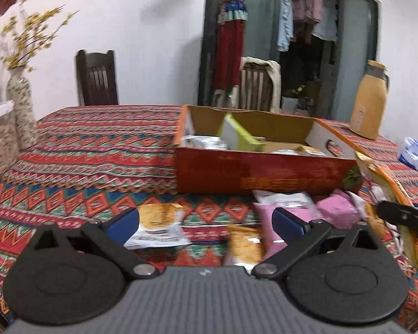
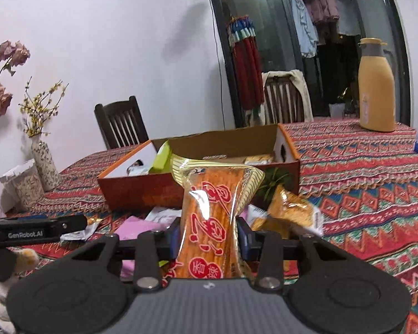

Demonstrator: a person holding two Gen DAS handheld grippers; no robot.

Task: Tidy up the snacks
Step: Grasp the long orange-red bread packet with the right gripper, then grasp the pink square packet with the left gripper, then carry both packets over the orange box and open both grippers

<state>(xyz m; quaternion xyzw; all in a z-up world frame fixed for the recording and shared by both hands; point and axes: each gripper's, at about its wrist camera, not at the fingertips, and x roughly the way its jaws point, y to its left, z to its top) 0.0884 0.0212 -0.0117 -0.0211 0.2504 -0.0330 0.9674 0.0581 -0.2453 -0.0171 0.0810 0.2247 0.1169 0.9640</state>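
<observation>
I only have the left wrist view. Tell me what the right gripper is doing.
Observer: The right gripper is shut on a packet, orange with red characters.
Operator: Say how it sits.
Observer: Upright, pinched at its waist between the blue pads, with its top end in front of the box.
Operator: Report what is next to it.
Observer: A smaller packet, also orange, sits just to its right, in front of the box.
</observation>
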